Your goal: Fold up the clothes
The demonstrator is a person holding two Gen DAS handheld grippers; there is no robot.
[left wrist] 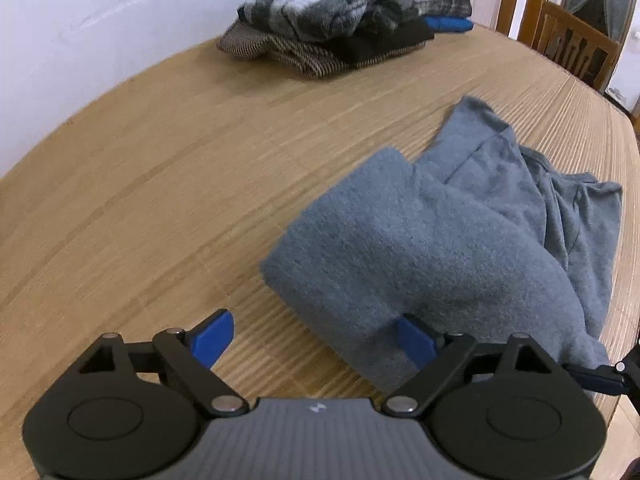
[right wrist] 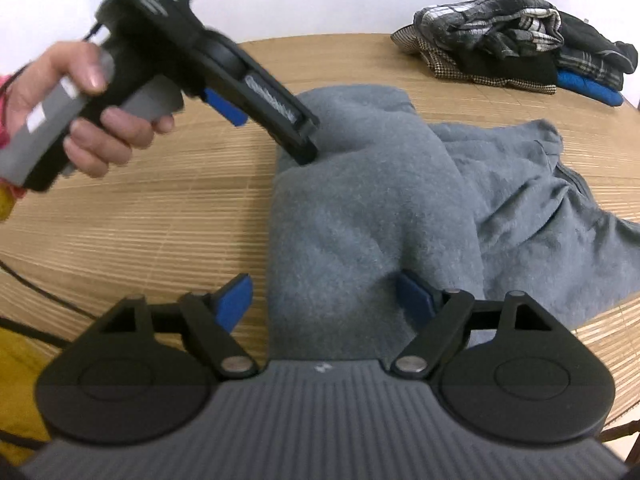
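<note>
With both tools spread wide, left tool (left wrist: 314, 340) and right tool (right wrist: 324, 300) gripping nothing, pinch the grey garment's (left wrist: 420, 240) folded near edge evenly, then smooth flat on the bench (left wrist: 160, 200).

The grey fleece garment (left wrist: 420, 240) looks soft and fuzzy, a matt napped cloth. Under it the table's tan bamboo-slat mat (left wrist: 160, 200) is finely ribbed with a dull sheen. The far pile of folded clothes (left wrist: 352, 12) shows brushed plaid flannel over coarse houndstooth weave. The left gripper (left wrist: 316, 336) has matt black plastic arms, smooth blue plastic fingers (left wrist: 212, 338) and small shiny metal pivot pins; the right gripper (right wrist: 324, 300) matches, with a ribbed grey body.
</note>
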